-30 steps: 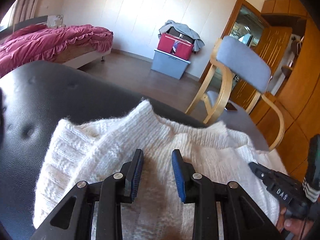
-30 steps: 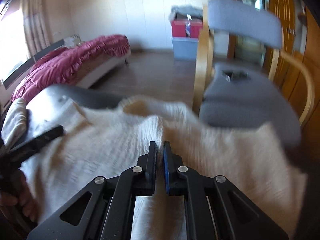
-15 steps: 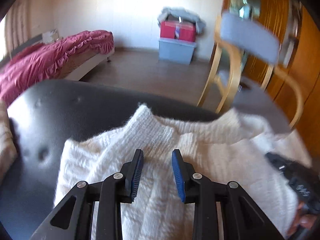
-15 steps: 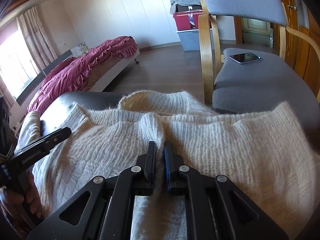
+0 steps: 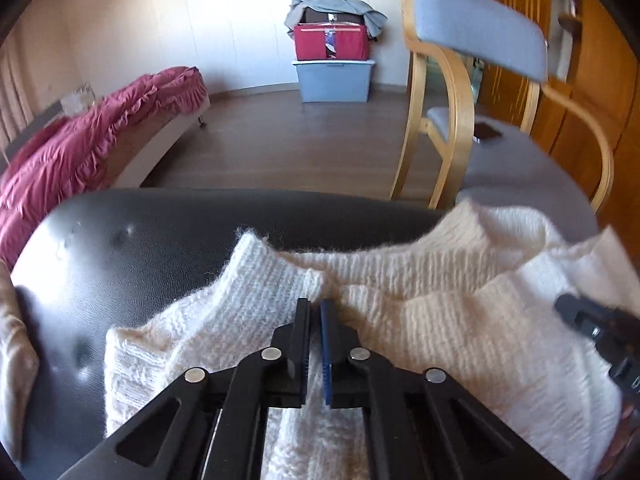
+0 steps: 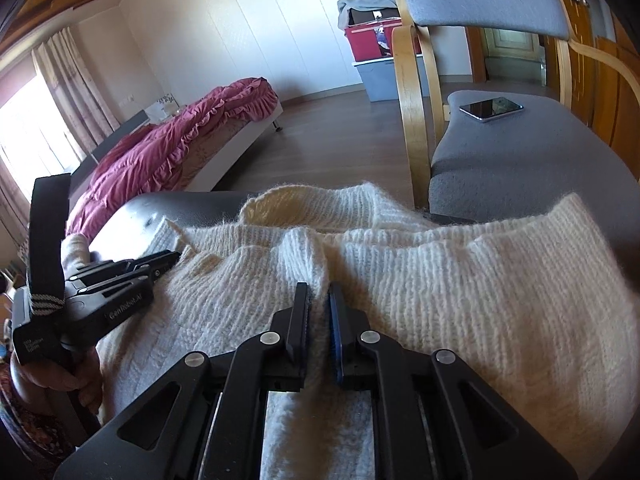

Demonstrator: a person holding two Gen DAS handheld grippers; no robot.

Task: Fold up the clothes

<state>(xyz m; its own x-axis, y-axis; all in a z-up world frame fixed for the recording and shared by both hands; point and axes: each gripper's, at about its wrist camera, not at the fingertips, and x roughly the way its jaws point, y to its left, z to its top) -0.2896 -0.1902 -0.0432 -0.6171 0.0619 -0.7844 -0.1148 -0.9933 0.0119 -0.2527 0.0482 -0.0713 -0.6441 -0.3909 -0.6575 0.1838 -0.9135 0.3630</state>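
A cream knitted sweater (image 5: 440,320) lies on a black padded surface (image 5: 160,240), its collar at the far edge. My left gripper (image 5: 315,305) is shut on a pinch of the sweater's knit near the left shoulder. My right gripper (image 6: 319,290) is shut on a raised fold of the sweater (image 6: 460,288) near its middle. The left gripper also shows in the right wrist view (image 6: 164,262) at the sweater's left edge. The right gripper's tip shows at the right edge of the left wrist view (image 5: 572,308).
A wooden armchair with grey cushions (image 6: 520,152) stands just past the surface on the right, a phone (image 6: 491,109) on its seat. A bed with a red quilt (image 5: 92,136) is at the left. Stacked storage boxes (image 5: 332,68) stand by the far wall.
My left gripper has closed from open onto the sweater's knit and shifted left. The right gripper has stayed shut on its fold.
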